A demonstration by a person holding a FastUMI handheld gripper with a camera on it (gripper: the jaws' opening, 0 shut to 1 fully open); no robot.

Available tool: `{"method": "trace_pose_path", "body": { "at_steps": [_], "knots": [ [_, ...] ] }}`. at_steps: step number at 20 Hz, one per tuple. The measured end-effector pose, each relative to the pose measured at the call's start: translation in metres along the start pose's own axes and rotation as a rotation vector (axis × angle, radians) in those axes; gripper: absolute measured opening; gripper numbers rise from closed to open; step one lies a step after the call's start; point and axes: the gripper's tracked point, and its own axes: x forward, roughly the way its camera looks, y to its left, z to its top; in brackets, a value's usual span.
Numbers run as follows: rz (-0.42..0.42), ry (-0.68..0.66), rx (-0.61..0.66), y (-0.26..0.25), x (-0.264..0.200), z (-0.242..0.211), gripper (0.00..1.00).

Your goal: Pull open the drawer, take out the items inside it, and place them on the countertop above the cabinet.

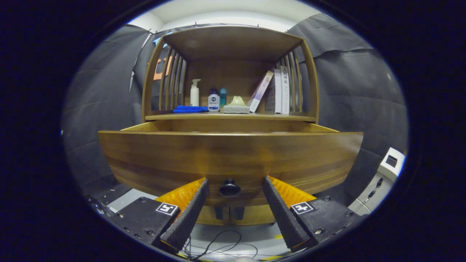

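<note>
Drawer [230, 153] of smooth striped wood pulled out, its round dark knob [229, 188] between the wide-open, empty gripper [235, 182] fingers.

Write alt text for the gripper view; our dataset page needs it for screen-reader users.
The open gripper flanks, without touching, the dark round knob of a pulled-out wooden drawer. On the countertop above sit a pump bottle, two smaller bottles, a folded blue cloth, a sponge and leaning books.
</note>
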Motion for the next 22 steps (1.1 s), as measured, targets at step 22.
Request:
{"method": "trace_pose_path", "body": {
  "at_steps": [22],
  "knots": [
    [0.001, 0.004, -0.001, 0.007, 0.067, 0.025, 0.98]
  ]
}}
